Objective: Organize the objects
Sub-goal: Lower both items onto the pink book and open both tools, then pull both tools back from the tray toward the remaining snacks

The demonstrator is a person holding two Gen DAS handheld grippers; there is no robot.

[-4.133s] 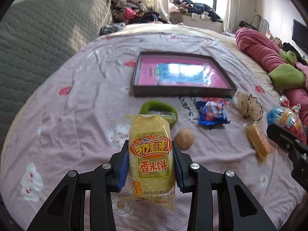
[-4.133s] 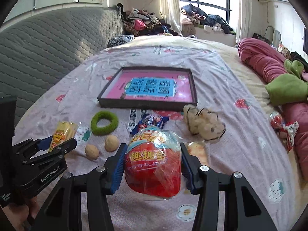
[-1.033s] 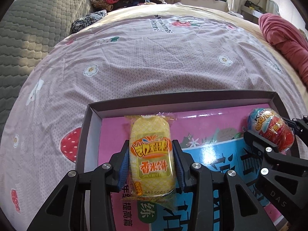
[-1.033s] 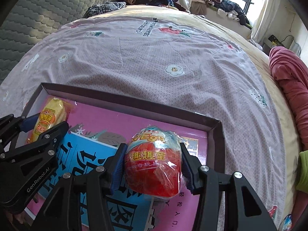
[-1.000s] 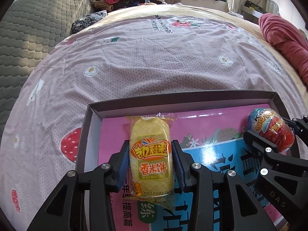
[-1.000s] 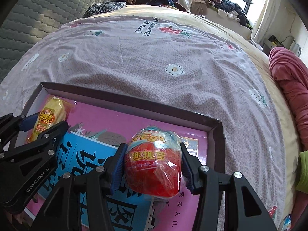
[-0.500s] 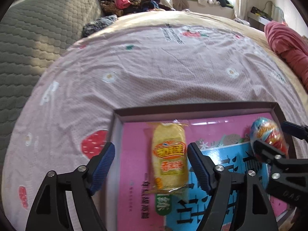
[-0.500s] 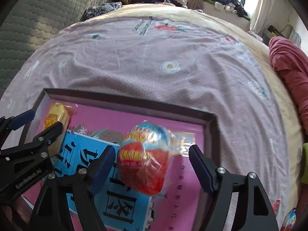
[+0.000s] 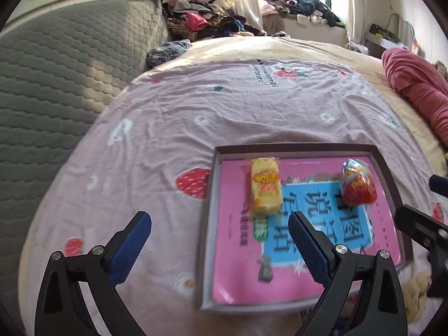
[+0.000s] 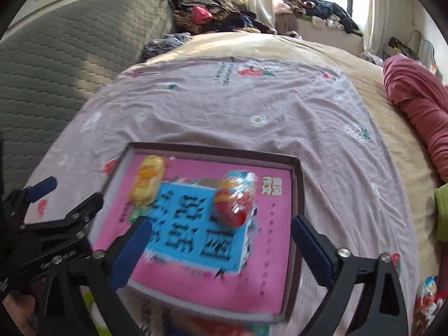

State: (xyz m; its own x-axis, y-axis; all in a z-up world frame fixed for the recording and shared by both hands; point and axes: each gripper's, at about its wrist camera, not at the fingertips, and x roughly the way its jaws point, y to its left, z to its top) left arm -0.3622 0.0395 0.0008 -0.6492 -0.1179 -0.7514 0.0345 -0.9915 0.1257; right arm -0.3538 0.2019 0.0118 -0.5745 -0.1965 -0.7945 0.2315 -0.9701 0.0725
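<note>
My left claw (image 9: 219, 233) and my right claw (image 10: 221, 240) both stand spread wide, their jaws having just been opening, and nothing sits between the pads of either. Two snacks lie inside the tray (image 9: 294, 148) on the bed (image 9: 252, 106): one yellow rice cracker packet (image 9: 265, 187) near the tray's left wall and one red wrapped egg toy (image 9: 357, 185) near its right wall, well apart from each other. Both rest flat on the pink printed sheet (image 9: 308, 274) that lines the tray. I judge the cracker packet light and brittle inside a slippery film; take it across its narrow sides with gentle pressure. I judge the egg toy light, rounded and crinkly, likely to slip; take it across its widest part. Count in the tray: one packet, one egg toy. A further wrapped snack (image 10: 427, 299) shows at the lower right edge of the right wrist view, outside the tray, too blurred to identify.
</note>
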